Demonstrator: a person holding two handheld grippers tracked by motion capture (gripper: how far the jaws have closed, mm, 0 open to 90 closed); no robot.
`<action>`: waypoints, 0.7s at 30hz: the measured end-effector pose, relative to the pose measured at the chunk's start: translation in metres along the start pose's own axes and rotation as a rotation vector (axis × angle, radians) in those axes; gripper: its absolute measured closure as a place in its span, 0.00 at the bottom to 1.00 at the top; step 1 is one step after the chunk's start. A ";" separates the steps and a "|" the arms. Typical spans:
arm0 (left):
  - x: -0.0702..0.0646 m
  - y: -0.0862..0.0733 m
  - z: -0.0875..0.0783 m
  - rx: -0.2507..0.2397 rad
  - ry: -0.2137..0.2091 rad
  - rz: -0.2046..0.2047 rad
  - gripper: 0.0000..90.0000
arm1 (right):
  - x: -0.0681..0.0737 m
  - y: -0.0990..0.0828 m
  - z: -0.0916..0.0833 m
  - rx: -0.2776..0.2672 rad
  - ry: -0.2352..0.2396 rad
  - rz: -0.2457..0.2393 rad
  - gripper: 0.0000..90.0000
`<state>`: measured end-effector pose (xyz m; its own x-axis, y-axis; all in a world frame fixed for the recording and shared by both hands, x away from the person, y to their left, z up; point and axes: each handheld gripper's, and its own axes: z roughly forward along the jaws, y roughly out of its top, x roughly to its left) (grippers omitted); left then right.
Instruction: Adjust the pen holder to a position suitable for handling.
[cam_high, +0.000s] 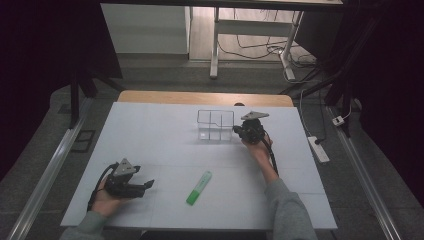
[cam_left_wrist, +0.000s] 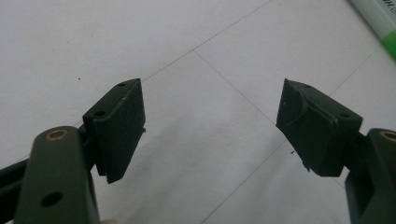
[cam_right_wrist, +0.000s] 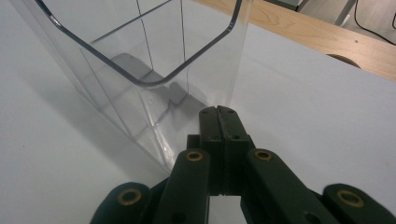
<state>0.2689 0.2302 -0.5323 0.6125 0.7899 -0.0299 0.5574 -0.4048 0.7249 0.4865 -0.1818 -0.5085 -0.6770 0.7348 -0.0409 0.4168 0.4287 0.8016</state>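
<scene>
Claws differed: right gripper (cam_high: 239, 131) was pinched tight, empty, touching clear divided box (cam_high: 215, 125) near desk's far edge. Left gripper (cam_high: 148, 184) gaped wide; green highlighter (cam_high: 199, 188) lay just right, pointing away.

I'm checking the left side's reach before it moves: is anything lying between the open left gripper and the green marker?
Nothing visible. In the high view, bare white table lies between the left gripper and the green marker. The clear organizer stands farther off, by the right gripper.
</scene>
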 end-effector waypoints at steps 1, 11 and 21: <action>0.000 0.000 0.000 0.002 0.000 0.002 0.27 | 0.001 0.000 0.001 -0.004 0.003 -0.002 0.98; 0.000 0.000 0.000 0.005 0.002 0.003 0.27 | 0.008 0.005 0.009 -0.007 0.003 0.001 0.98; 0.000 -0.001 0.000 0.007 0.005 0.003 0.27 | 0.014 0.008 0.016 -0.008 0.015 0.001 0.98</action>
<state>0.2687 0.2303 -0.5328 0.6112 0.7911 -0.0244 0.5597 -0.4103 0.7200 0.4900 -0.1596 -0.5120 -0.6860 0.7269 -0.0314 0.4124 0.4241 0.8063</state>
